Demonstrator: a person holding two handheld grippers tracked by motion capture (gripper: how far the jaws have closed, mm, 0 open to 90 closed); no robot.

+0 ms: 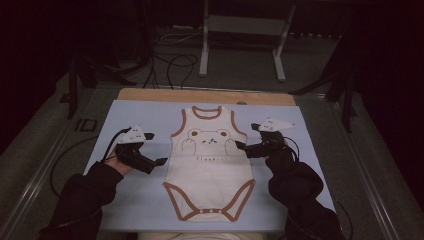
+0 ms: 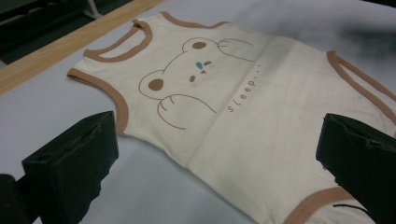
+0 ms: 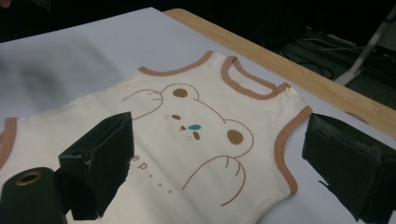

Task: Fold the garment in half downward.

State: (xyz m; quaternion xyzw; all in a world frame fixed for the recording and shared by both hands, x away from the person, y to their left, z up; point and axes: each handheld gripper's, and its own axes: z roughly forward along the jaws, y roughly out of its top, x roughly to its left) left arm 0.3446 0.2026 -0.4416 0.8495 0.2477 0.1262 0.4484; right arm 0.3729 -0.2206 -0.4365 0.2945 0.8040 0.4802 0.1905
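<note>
Lying flat and face up in the middle of the blue counter (image 1: 135, 200), neck away from the person, the bodysuit (image 1: 210, 172) has a gripper at each side in the high view: the left gripper (image 1: 159, 162) just off its left edge, the right gripper (image 1: 240, 145) at its right armhole, whether touching I cannot tell. From the left gripper view, the fingers (image 2: 70, 168) stand wide and empty, straddling the side seam below the armhole; closing here from above would likely pinch both layers or only skid on the cloth and drag it askew. From the right gripper view, the fingers (image 3: 100, 156) are also wide and hold nothing, one over the bear print, the other past the armhole trim; a bite this far inboard could bunch the front. Uneven pulls from the two sides would probably twist the garment or slide it toward the wooden edge (image 3: 280, 60).
</note>
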